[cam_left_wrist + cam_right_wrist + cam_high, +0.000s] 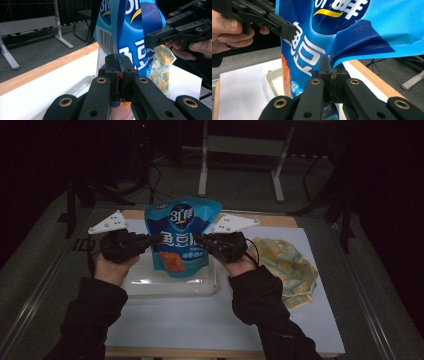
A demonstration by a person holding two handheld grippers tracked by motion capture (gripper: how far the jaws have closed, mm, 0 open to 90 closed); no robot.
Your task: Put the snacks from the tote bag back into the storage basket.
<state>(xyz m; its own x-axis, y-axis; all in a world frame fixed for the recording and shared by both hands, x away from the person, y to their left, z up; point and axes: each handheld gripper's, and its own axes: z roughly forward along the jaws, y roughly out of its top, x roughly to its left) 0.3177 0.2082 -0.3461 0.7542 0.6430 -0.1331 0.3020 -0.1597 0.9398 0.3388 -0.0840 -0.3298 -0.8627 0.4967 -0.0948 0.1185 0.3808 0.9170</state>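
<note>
Snack bag (181,237) upright, long axis vertical

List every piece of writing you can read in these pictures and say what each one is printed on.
"3" and a "1"-like stroke, then a white Chinese character too blurred to read: top emblem of the blue snack bag.
"鱼豆": large white characters across the bag's front; the rest is hidden or cut off.
Barcode: on the bag's back, digits too small to read.
Small print in the bag's lower corner: blurred.

Clear tray (207,287), yellow cloth (292,270) on table (280,221).
</note>
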